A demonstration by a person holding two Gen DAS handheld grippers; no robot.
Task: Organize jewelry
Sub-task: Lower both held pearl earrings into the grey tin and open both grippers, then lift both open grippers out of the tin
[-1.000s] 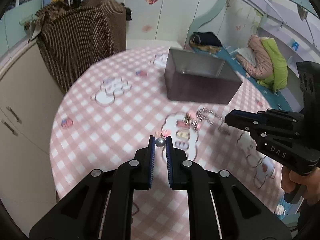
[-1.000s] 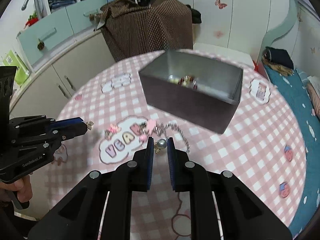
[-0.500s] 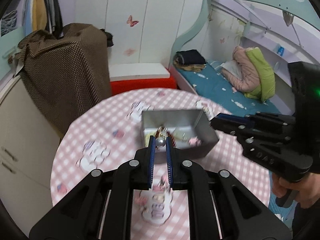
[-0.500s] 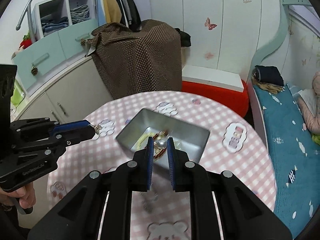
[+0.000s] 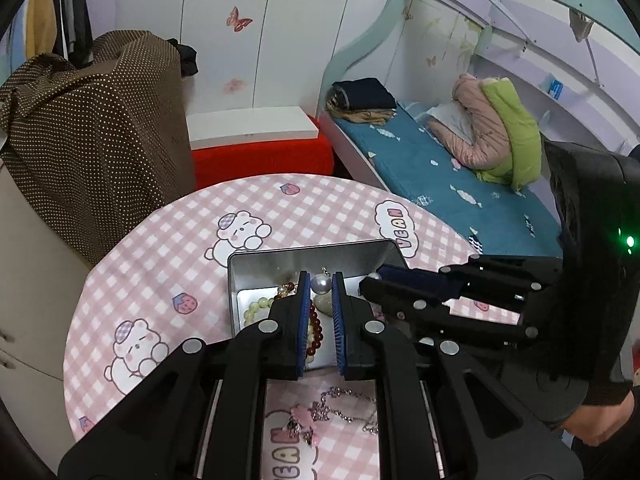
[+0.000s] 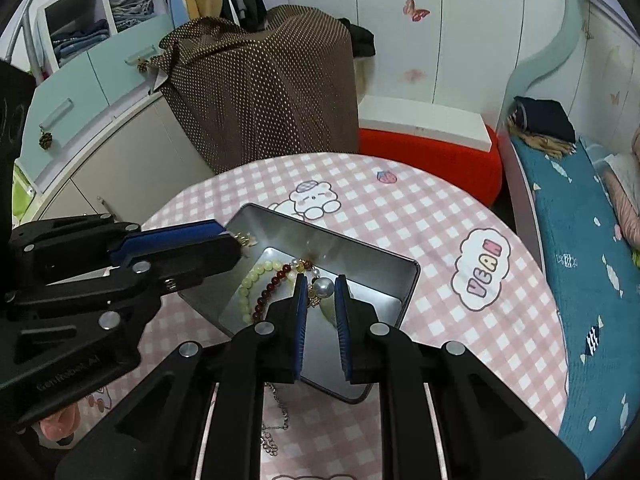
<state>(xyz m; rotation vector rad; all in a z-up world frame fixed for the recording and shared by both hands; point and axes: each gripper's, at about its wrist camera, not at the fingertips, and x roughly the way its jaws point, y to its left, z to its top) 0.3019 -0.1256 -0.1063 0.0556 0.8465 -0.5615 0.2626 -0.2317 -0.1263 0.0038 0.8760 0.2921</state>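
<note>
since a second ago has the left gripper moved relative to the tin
Yes. The left gripper, shut on a pearl earring, moved from the tablecloth to above the tin.

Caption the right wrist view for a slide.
Right gripper shut on a pearl earring above the open metal tin of bead bracelets; left gripper alongside.

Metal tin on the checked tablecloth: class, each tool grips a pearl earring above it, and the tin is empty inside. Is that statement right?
Not quite. The metal tin is not empty: the right wrist view shows a pale green bead bracelet and a dark red bead bracelet lying in it. The rest stands: the left tool and the right tool each grip a pearl earring above it.
</note>
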